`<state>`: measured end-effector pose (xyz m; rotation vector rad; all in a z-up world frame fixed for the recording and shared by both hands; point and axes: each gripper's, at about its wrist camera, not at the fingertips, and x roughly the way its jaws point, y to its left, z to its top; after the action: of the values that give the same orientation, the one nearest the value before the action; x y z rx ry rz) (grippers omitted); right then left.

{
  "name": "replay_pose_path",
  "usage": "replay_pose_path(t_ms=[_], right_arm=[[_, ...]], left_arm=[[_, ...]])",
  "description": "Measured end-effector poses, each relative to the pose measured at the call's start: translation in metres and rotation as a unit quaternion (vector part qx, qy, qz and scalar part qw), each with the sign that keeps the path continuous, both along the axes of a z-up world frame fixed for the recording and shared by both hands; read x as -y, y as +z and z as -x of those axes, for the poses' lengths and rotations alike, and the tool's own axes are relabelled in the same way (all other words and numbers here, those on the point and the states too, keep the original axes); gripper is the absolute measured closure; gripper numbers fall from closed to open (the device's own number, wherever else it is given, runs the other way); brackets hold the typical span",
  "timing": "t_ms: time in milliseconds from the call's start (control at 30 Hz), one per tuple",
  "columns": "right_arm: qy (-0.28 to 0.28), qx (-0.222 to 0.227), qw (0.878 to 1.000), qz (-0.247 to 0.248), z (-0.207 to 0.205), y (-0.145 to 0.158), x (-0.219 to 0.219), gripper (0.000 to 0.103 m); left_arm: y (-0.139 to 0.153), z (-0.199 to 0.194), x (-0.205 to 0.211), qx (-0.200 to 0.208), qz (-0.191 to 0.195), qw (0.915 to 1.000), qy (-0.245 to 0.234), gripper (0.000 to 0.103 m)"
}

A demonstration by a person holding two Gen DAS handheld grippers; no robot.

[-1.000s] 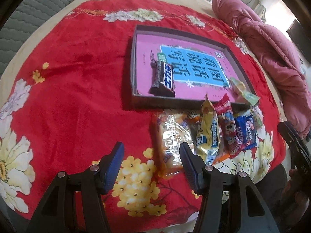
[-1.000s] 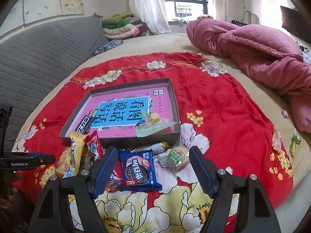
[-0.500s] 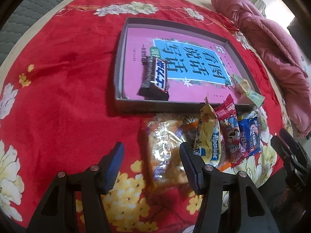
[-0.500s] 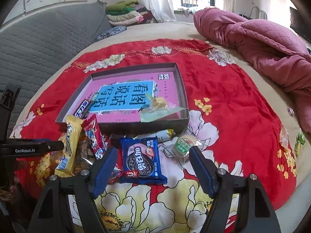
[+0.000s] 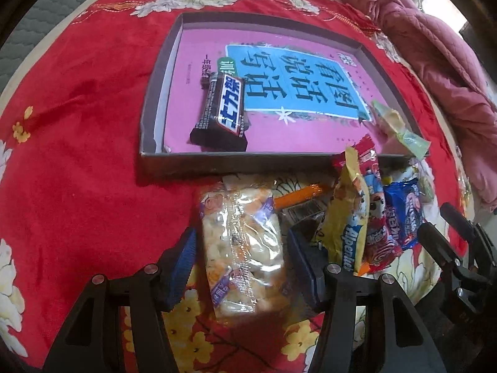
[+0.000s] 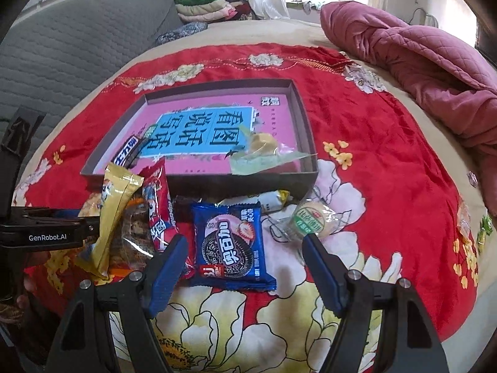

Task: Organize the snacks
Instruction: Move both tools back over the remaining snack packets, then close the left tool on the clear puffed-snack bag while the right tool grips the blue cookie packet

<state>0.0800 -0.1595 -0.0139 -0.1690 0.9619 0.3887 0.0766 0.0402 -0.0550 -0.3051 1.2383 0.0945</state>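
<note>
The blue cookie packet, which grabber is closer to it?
Right. The right gripper is open with the blue cookie packet lying between its fingers. The left gripper straddles a clear rice-cracker bag, several snacks away.

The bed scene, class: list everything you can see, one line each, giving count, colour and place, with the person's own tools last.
Cloth: one, red with flowers, spread over the bed.
Tray: one, grey walls, pink and blue printed floor, on the cloth.
Chocolate bar: one, dark brown, inside the tray.
Pale green wrapped sweet: one, in the tray's near corner.
Clear rice-cracker pack: one, in front of the tray.
Yellow packet: one, in the pile.
Red packet: one, beside the yellow.
Blue cookie packet: one, on the cloth.
Round green-label cake: one, right of it.
Quilt: one, pink, far right.
Folded clothes: one stack, by the window.
Left hand-held gripper: open, straddling the cracker pack.
Right hand-held gripper: open, around the cookie packet.
</note>
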Motion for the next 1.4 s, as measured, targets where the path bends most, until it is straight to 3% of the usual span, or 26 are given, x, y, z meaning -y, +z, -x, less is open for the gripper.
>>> replay_pose_path(t_ms=[933, 1067, 1167, 1400], right_arm=[[0.014, -0.046, 0.998, 0.036, -0.016, -0.034, -0.019, 0.028], [0.025, -0.049, 0.998, 0.03, -0.015, -0.035, -0.021, 0.049], [0.031, -0.042, 0.998, 0.033, -0.012, -0.034, -0.024, 0.05], [0.027, -0.035, 0.999, 0.005, -0.01, -0.025, -0.017, 0.05]], left_arm=[[-0.006, 0.006, -0.009, 0.01, 0.017, 0.9996, 0.019, 0.045], [-0.007, 0.006, -0.01, 0.012, 0.02, 0.9995, 0.021, 0.045], [-0.008, 0.004, -0.01, 0.016, 0.023, 0.9994, 0.021, 0.051], [-0.004, 0.005, -0.012, 0.025, 0.031, 0.999, 0.022, 0.052]])
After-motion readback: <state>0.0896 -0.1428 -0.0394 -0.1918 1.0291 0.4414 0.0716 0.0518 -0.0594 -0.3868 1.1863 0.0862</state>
